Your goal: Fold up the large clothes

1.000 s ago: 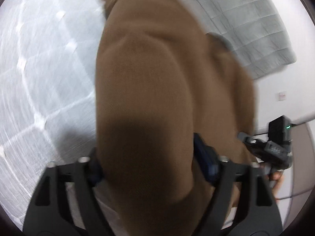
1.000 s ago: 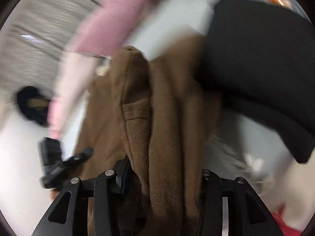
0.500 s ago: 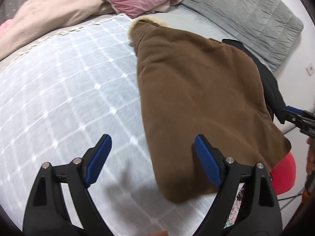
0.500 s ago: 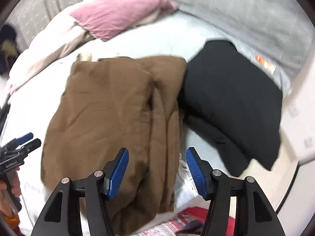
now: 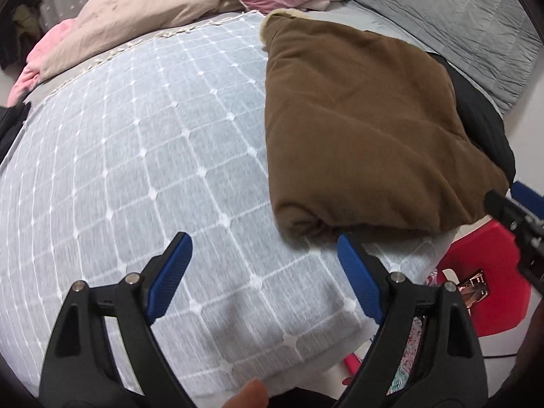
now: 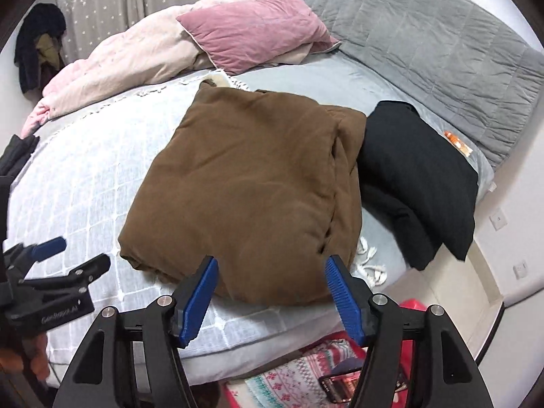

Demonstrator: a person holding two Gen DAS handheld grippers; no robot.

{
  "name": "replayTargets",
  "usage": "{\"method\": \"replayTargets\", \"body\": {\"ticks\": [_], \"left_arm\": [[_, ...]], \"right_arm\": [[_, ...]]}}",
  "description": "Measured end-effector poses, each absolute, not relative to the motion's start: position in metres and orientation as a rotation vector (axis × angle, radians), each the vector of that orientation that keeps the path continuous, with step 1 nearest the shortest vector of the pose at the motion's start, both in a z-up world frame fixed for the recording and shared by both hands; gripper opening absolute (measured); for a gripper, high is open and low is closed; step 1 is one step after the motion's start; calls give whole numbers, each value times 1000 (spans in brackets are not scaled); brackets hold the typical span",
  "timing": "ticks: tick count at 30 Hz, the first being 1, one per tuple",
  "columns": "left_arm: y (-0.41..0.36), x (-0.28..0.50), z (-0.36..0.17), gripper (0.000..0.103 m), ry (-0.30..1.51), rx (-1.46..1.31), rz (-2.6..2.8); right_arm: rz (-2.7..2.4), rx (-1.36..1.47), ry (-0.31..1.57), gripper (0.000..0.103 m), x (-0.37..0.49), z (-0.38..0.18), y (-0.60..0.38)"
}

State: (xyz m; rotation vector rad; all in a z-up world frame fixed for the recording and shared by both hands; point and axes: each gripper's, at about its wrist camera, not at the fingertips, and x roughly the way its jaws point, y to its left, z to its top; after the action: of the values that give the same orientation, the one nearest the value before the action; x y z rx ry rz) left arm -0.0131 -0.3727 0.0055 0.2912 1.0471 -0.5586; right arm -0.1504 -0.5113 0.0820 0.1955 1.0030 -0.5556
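A: How far along does the folding look?

B: The brown garment (image 6: 258, 183) lies on the bed (image 6: 85, 183) as a thick folded bundle, near the bed's near edge. Just to its right sits a black garment (image 6: 421, 170), also folded, touching or very nearly touching it. I judge both of these done; whether more clothes wait, I cannot tell.

A: Anything left on the brown one?

B: Its right side shows loose layered edges, so a tidy-up may be wanted, but the fold itself looks finished.

A: And the grippers?

B: The left gripper (image 5: 265, 272) has its jaws spread wide over the checked bedspread (image 5: 136, 170), holding nothing, just short of the bundle's near left corner. The right gripper (image 6: 272, 289) is likewise wide apart and empty, hovering at the bundle's near edge; contact there I cannot confirm.
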Motion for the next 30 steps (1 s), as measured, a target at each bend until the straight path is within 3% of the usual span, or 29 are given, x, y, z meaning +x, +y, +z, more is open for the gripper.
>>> {"method": "replayTargets", "body": {"ticks": [10, 30], "left_arm": [[-371, -26, -12, 87, 1060, 324, -511], [-371, -22, -20, 87, 1084, 330, -501]], "right_arm": [[-575, 195, 1049, 68, -157, 47, -495], [-587, 162, 1083, 68, -158, 38, -491]]}}
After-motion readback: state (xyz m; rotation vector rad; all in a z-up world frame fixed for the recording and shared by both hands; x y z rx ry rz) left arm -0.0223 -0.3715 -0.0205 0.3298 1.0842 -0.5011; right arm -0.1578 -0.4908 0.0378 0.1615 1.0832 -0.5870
